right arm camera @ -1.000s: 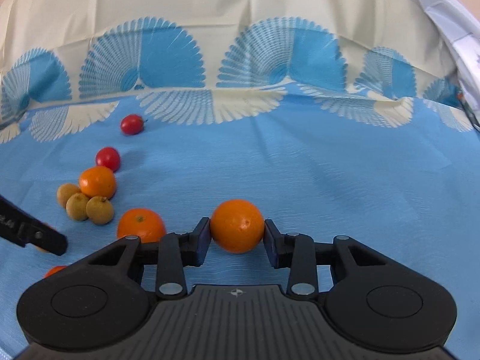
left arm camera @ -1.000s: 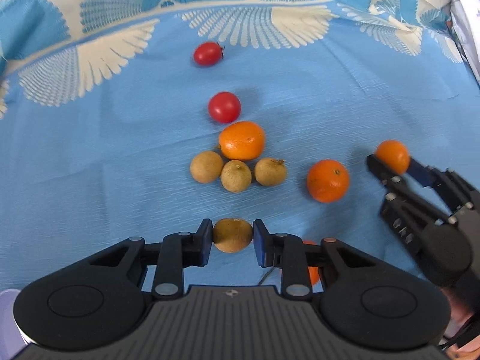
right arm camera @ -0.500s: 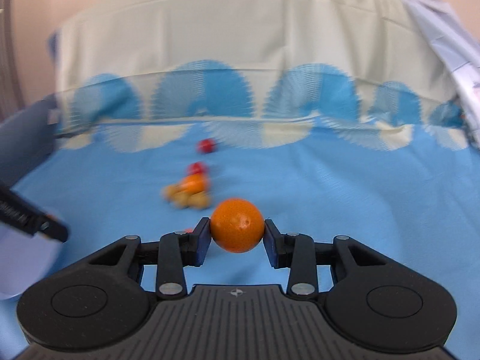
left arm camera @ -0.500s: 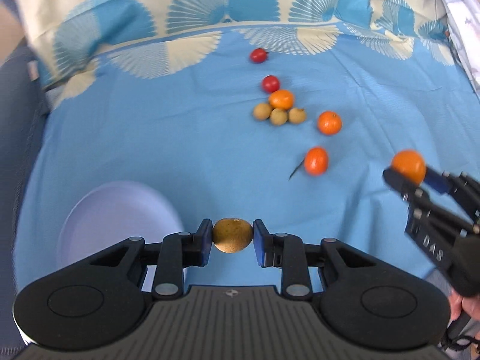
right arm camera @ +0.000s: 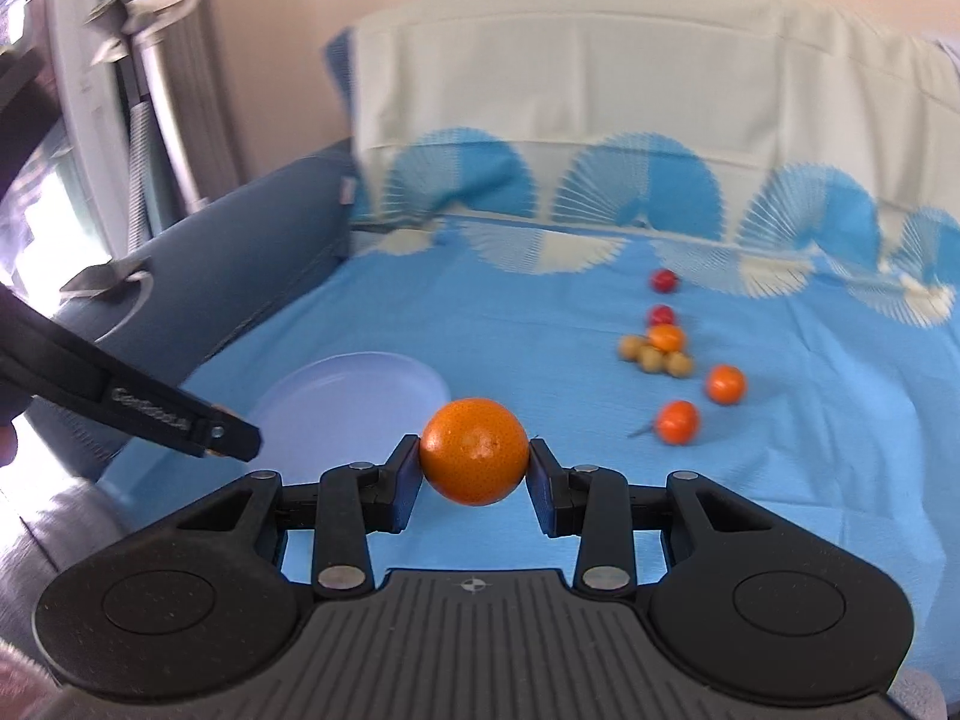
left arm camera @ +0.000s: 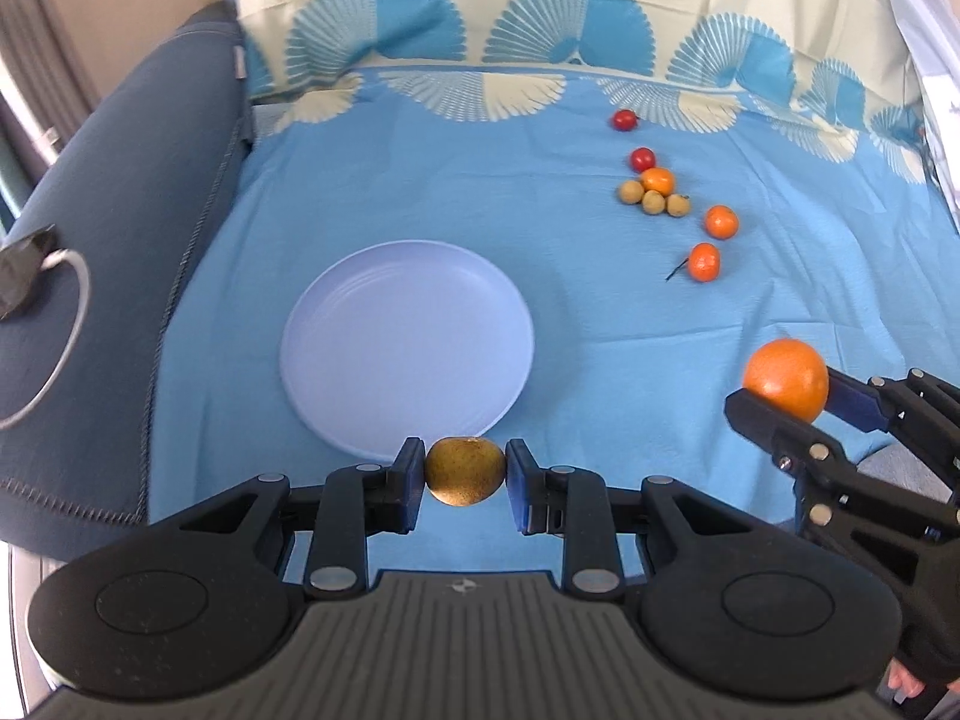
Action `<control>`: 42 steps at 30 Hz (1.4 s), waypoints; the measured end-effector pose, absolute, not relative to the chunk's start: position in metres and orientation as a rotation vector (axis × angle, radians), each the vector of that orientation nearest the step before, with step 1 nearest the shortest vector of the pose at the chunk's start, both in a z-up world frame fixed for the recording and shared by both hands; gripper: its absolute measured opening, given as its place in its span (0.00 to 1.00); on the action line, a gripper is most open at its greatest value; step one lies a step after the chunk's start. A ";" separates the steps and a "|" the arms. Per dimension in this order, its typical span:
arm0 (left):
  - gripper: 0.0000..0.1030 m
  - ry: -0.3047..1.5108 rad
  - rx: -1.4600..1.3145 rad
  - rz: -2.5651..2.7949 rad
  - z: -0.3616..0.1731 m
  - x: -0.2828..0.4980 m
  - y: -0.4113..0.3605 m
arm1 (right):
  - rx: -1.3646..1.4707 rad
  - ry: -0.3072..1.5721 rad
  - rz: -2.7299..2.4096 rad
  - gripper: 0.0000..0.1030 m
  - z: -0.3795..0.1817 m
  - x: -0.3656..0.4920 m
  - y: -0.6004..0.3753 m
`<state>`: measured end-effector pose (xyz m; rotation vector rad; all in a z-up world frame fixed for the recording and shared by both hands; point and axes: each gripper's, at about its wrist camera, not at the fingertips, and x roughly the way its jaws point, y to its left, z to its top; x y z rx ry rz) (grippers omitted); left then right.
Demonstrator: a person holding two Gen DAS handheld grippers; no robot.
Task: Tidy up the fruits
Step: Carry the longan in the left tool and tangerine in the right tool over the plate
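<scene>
Plate (left arm camera: 336,360) on the cloth (left arm camera: 420,192) near its left edge; loose fruits (left arm camera: 654,192) clustered well apart toward the far right; armrest (left arm camera: 132,240) left of the cloth.

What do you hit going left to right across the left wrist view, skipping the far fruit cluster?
Dark blue cushion → lavender plate → brown fruit in the left tongs → orange in the right tongs.

oranges (left arm camera: 720,222): four, three far right, one held near right
longans (left arm camera: 653,202): four, three far right, one held near
tomatoes (left arm camera: 642,159): two, far right
plate (left arm camera: 336,384): one, centre
</scene>
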<state>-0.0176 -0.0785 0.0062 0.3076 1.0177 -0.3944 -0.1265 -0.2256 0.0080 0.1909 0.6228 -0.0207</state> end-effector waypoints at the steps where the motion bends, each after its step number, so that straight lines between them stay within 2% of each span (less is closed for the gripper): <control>1: 0.31 1.013 0.298 -0.393 0.008 -0.022 -0.072 | 0.181 0.620 -0.010 0.38 0.011 -0.129 -0.217; 14: 0.31 0.965 0.188 -0.373 0.030 -0.043 -0.023 | 0.113 0.623 0.047 0.38 0.032 -0.151 -0.167; 42: 0.31 0.957 0.152 -0.373 0.034 -0.040 -0.018 | 0.103 0.620 0.038 0.38 0.034 -0.150 -0.164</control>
